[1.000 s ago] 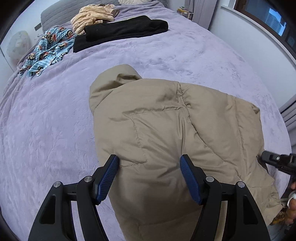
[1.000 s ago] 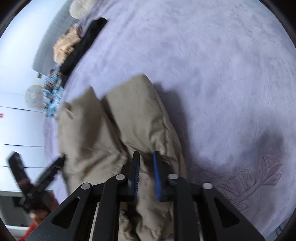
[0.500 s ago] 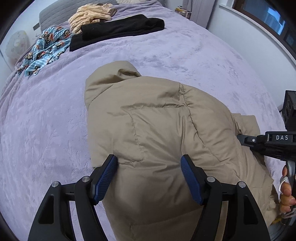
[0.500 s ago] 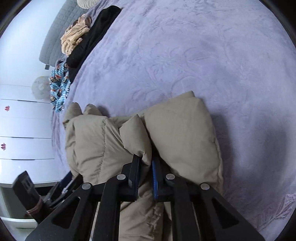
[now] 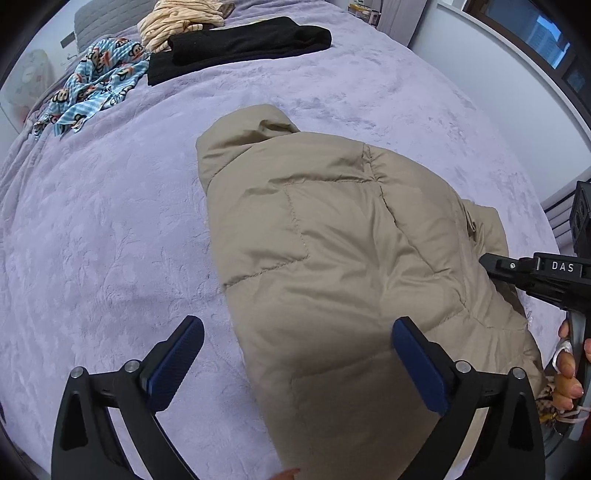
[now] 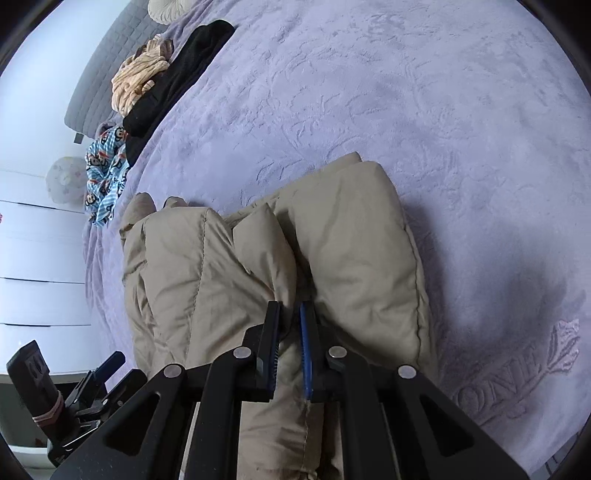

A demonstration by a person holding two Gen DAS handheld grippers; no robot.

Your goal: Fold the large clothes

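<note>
Open room: bare purple bedspread (image 5: 110,229) left of the jacket (image 5: 332,240) and beyond it.
Obstacles, far edge: black garment (image 5: 236,44), cream garment (image 5: 177,20), blue monkey-print cloth (image 5: 92,85).
Obstacle, right: right gripper (image 6: 290,343) at the jacket's edge.

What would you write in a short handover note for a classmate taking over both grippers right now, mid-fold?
Left gripper: open, holding nothing, poised over the near part of the beige puffer jacket.
Right gripper: shut on a fold of the jacket at its right side.
Jacket lies on the purple bedspread, hood pointing away, right portion bunched inward.
Done: side fold begun.
Left: lay it flat, release, finish folding.
</note>
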